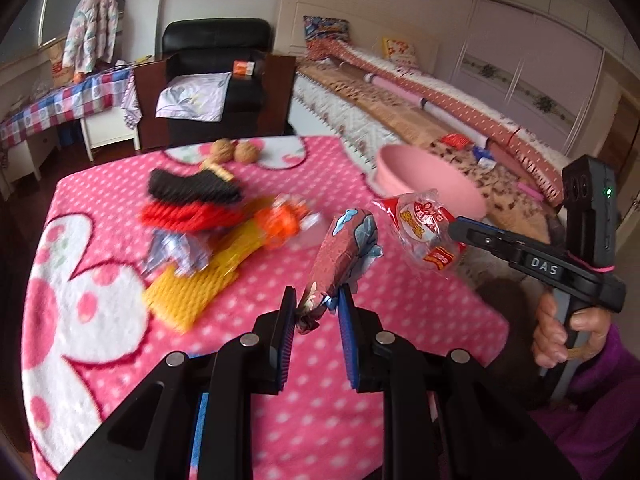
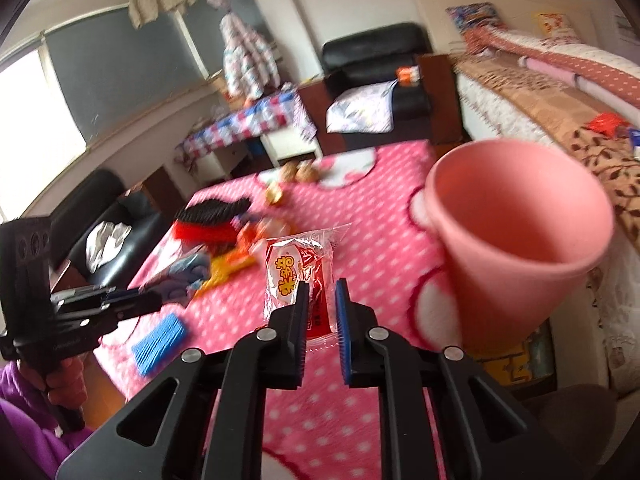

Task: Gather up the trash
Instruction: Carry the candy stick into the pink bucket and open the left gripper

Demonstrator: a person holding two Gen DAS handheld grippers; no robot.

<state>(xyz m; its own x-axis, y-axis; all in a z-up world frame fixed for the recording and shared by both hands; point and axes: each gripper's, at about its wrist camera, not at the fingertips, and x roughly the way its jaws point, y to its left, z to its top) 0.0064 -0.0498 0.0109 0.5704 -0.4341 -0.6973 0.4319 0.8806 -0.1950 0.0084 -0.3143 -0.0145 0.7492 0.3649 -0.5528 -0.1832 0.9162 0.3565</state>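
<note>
My left tool (image 1: 316, 300) is clamped on a twisted brown wrapper (image 1: 344, 252); my right tool (image 2: 322, 292) pinches a red-and-white snack packet (image 2: 298, 276). Both hang above the counter (image 2: 384, 240), near the pink bin (image 2: 516, 240), the packet nearer.

The bench is covered by a pink fleece cloth with white dots and large white flower shapes (image 1: 280, 400). Two brown walnuts (image 1: 234, 151) lie side by side near its far edge. Behind the bench stands a black leather armchair (image 1: 216, 46) carrying a pale floral cushion (image 1: 194, 96). A side table under a blue, pink and white checked cloth (image 1: 68, 100) stands against the wall. A white patterned puffer jacket (image 1: 93, 24) hangs above it. A bed with a brown leaf-patterned cover (image 2: 600, 148) runs alongside.
</note>
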